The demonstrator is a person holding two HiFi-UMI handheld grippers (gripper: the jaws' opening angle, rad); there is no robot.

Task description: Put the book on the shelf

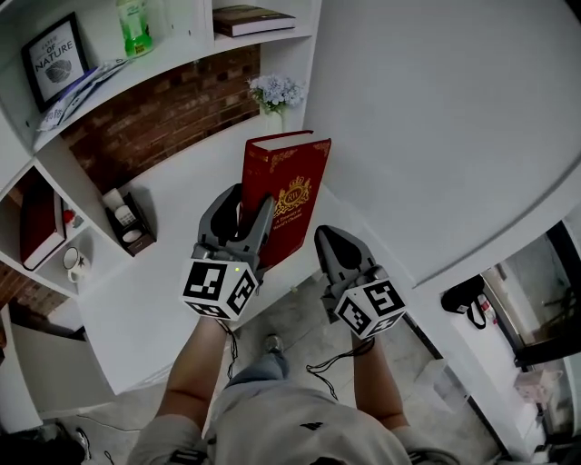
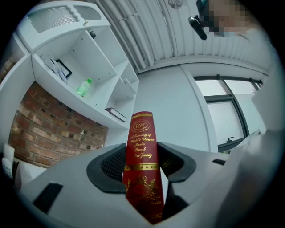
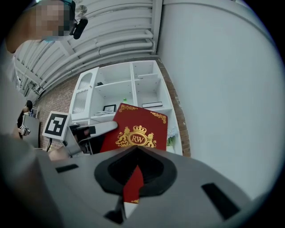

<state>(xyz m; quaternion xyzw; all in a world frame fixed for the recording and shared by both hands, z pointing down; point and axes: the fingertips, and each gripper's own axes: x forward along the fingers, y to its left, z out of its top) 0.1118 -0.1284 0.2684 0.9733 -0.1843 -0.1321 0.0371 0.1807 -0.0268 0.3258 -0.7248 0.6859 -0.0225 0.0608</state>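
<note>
A red book [image 1: 286,195] with gold print stands upright in the air over the white counter [image 1: 172,272]. My left gripper [image 1: 241,211] is shut on its spine side, near the lower end. In the left gripper view the spine [image 2: 142,151] rises between the two pads, with the white shelf unit [image 2: 102,89] behind it. My right gripper [image 1: 329,241] is shut, just right of the book's lower corner. I cannot tell whether it touches the book. The right gripper view shows the front cover [image 3: 138,129] beyond my shut right gripper [image 3: 136,171].
The shelf unit [image 1: 182,54] holds a brown book lying flat [image 1: 252,20], a green bottle [image 1: 134,25] and a framed picture [image 1: 54,59]. A flower vase [image 1: 275,91] and a small organiser [image 1: 132,227] stand on the counter. A curved white wall [image 1: 436,136] runs along the right.
</note>
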